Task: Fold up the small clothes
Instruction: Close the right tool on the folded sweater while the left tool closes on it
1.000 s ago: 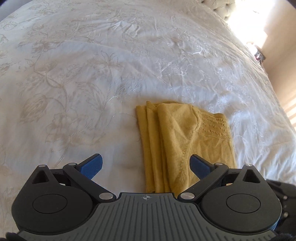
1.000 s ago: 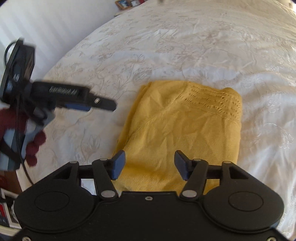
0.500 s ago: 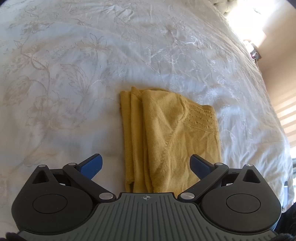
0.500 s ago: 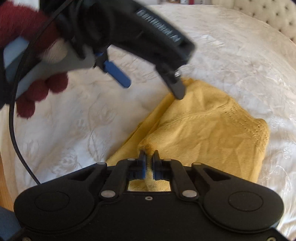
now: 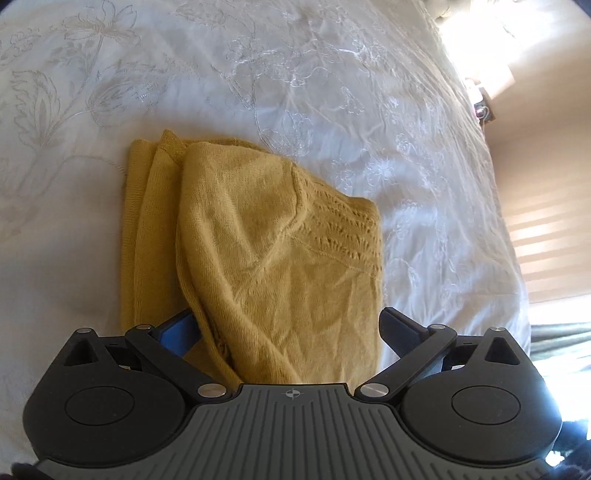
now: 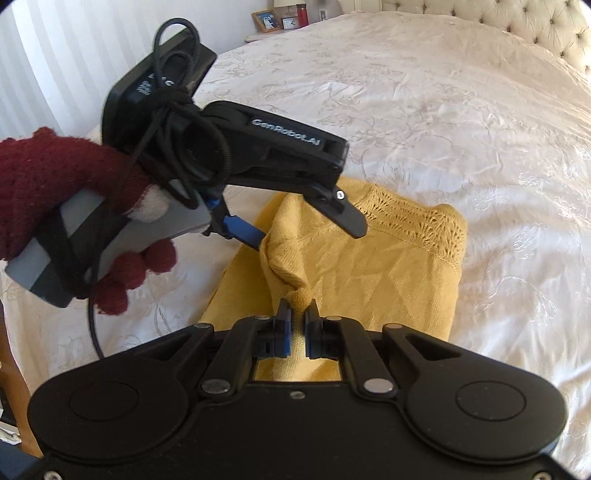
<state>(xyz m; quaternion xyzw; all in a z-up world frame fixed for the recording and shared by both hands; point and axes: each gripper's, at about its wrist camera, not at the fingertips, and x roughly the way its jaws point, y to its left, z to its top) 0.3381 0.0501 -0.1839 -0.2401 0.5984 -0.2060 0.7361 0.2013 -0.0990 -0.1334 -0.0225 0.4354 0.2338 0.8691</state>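
Note:
A yellow knitted garment point(image 5: 277, 240) lies folded in layers on the white embroidered bedspread point(image 5: 258, 74). My left gripper point(image 5: 288, 328) is open, low over the garment's near end, one finger on each side of the top layer. In the right wrist view a hand in a dark red glove point(image 6: 55, 184) holds that left gripper point(image 6: 303, 230). Its blue pad point(image 6: 245, 232) sits beside a raised fold of the garment point(image 6: 388, 273). My right gripper point(image 6: 297, 314) is shut on a pinch of the garment's near edge, which is lifted a little off the bed.
The bedspread point(image 6: 443, 110) stretches far beyond the garment on all sides. A tufted headboard point(image 6: 480, 22) stands at the back right, and a nightstand point(image 6: 280, 22) with a picture frame and clock at the back. A black cable point(image 6: 92, 325) hangs from the left gripper.
My right gripper went from open to shut on the garment's near edge and raised it slightly. The left gripper came down and in over the garment, still open.

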